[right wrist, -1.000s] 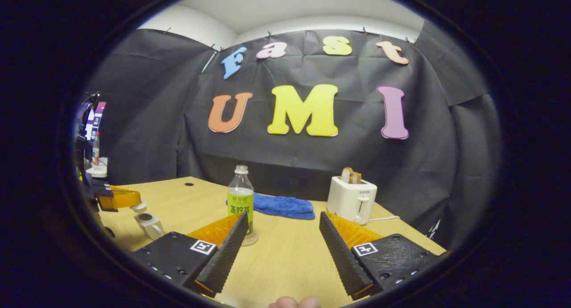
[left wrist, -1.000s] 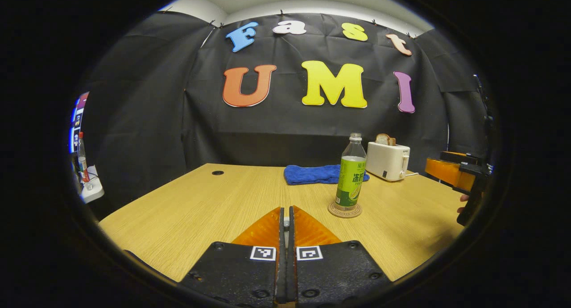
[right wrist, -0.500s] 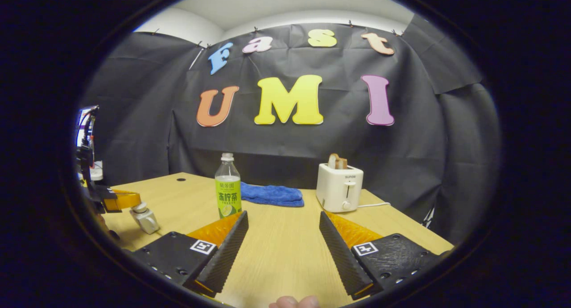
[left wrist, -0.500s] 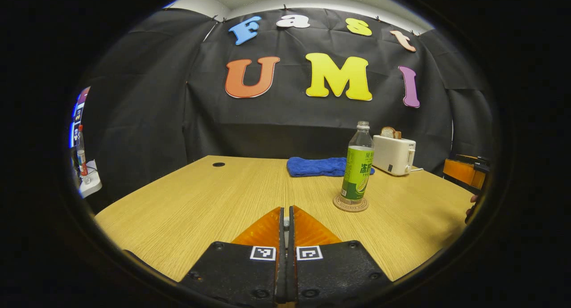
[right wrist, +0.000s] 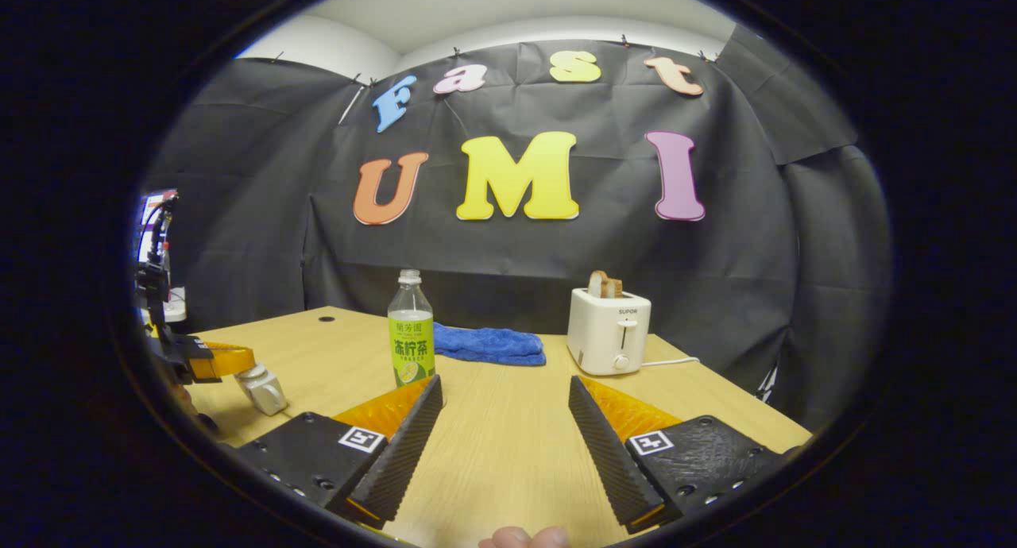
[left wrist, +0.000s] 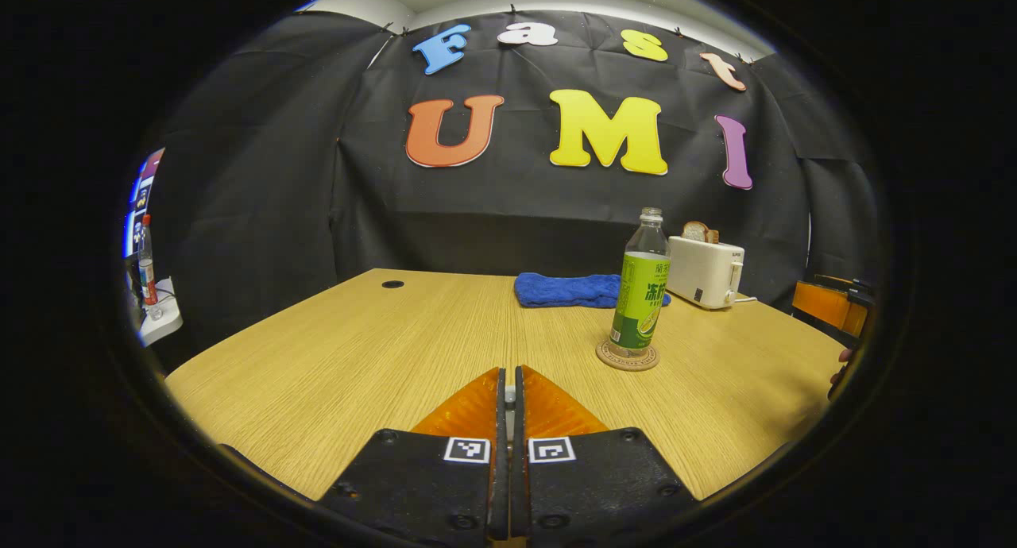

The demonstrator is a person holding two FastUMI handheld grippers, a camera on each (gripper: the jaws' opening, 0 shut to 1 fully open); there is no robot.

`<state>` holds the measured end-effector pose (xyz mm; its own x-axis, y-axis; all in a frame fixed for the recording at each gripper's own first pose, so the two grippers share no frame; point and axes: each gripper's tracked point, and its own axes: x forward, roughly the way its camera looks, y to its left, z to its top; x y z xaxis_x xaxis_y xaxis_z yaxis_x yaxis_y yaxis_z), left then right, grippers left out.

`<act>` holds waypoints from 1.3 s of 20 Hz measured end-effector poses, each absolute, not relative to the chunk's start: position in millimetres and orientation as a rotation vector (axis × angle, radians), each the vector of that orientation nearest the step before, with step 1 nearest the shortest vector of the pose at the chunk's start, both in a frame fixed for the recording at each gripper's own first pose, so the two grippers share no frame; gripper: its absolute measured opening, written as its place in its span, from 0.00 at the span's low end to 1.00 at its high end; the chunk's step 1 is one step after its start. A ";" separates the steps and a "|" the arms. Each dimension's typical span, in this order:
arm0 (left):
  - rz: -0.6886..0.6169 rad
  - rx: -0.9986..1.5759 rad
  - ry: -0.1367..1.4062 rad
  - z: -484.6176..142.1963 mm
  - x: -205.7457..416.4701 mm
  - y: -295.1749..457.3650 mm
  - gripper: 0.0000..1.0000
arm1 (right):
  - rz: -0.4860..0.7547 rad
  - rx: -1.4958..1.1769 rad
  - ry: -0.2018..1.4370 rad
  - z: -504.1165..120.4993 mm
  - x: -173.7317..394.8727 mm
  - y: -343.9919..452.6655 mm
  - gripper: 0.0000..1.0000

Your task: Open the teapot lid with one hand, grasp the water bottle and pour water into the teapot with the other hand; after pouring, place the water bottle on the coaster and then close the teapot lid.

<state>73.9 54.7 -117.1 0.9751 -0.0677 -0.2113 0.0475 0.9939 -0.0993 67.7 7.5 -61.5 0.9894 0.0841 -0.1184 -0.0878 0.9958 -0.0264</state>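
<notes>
The water bottle (left wrist: 640, 291) stands upright on the round coaster (left wrist: 628, 356) toward the right of the desk (left wrist: 381, 349), in front of a blue cloth (left wrist: 566, 289) and a white toaster (left wrist: 705, 271) with a slice of bread in its slot. The left hand-held gripper (left wrist: 509, 397) has its fingers pressed together; in its own view nothing shows between them, but in the right gripper view it sits at the left edge touching a small silver object (right wrist: 262, 388), probably the teapot or its lid, too small to tell whether it is pinched. The right hand-held gripper (right wrist: 504, 409) is spread wide and holds nothing, with the bottle just beyond its left finger. With the bottle on the coaster, pouring looks finished, so the step in hand seems to be closing the lid. That calls for seating the lid squarely on the teapot.
</notes>
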 end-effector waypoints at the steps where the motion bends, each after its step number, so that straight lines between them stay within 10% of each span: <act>1: -0.058 -0.093 0.220 -118.4 74.0 54.1 0.04 | 0.087 -0.029 0.119 -61.5 66.8 7.9 0.95; 5: -0.051 -0.076 0.198 -110.1 73.2 53.3 0.19 | 0.100 -0.037 0.129 -65.3 65.5 13.0 0.95; 8: 0.004 -0.042 0.170 -98.8 71.7 67.0 0.78 | 0.091 -0.044 0.113 -61.5 64.2 11.0 0.98; 10: 0.047 -0.034 0.151 -87.5 66.4 80.2 1.00 | 0.064 -0.048 0.103 -62.5 62.3 2.9 0.98; 26: 0.005 -0.015 -0.033 25.8 -5.3 -5.4 1.00 | 0.039 0.005 0.000 -1.4 -1.6 6.9 0.95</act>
